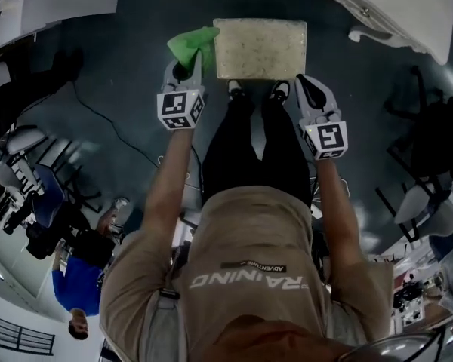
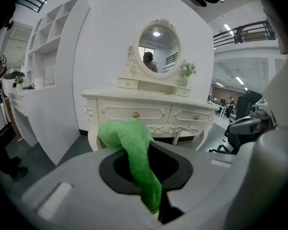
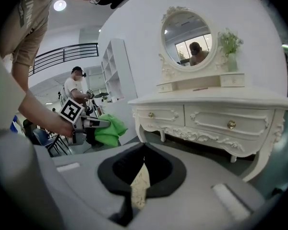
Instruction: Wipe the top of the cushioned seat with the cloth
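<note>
at floor level before a white dresser (image 2: 149, 110): 1 cushioned seat (image 1: 260, 47), cream. 1 green cloth (image 1: 190, 44), clamped in left gripper (image 1: 183, 70) jaws beside the seat's left corner, apparently poised for wiping. right gripper (image 1: 303, 83) jaws pinch the seat's right edge, likely steadying it. shirt (image 1: 249, 274) print: "raining", "adventure".

The seat (image 1: 260, 47) is a rectangular cushion with a cream, speckled top. It lies flat and square-on on the floor, and its near right corner shows between the right tongs (image 1: 303, 83). The cloth (image 1: 192, 45) is green and bunched. It is pinched in the left tongs (image 1: 187, 70), drooping over them, just beside the seat's left edge.
</note>
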Motion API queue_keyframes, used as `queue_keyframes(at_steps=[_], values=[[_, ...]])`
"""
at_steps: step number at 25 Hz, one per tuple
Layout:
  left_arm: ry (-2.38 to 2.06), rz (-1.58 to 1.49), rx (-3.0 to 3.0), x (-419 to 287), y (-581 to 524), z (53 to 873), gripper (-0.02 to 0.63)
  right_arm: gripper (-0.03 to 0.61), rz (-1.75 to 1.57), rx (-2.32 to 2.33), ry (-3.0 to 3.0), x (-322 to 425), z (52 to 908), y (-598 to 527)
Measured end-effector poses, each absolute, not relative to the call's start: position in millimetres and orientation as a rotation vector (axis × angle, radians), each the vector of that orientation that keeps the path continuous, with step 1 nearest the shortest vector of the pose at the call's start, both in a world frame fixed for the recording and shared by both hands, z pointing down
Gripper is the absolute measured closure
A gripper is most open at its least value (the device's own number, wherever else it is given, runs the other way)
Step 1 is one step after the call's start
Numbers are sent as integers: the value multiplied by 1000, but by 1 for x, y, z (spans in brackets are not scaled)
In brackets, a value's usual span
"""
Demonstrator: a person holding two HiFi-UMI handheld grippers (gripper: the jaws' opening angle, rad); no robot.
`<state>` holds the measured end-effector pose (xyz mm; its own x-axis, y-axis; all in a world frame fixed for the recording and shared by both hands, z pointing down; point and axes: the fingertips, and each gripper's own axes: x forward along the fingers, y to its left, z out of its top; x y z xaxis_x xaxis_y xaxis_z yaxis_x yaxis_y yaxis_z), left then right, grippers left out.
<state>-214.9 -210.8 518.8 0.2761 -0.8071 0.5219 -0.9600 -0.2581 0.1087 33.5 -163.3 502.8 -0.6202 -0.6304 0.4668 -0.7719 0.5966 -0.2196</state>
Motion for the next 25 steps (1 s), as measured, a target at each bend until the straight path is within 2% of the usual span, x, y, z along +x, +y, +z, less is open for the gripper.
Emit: queue_keyframes(at_steps=[12, 25], values=[[-1575, 557, 1933, -253, -244, 693, 566, 577, 673, 1126, -2432, 14, 620, -178], [-1567, 675, 1816, -270, -273, 803, 566, 577, 790, 1136, -2391, 37, 694, -182]])
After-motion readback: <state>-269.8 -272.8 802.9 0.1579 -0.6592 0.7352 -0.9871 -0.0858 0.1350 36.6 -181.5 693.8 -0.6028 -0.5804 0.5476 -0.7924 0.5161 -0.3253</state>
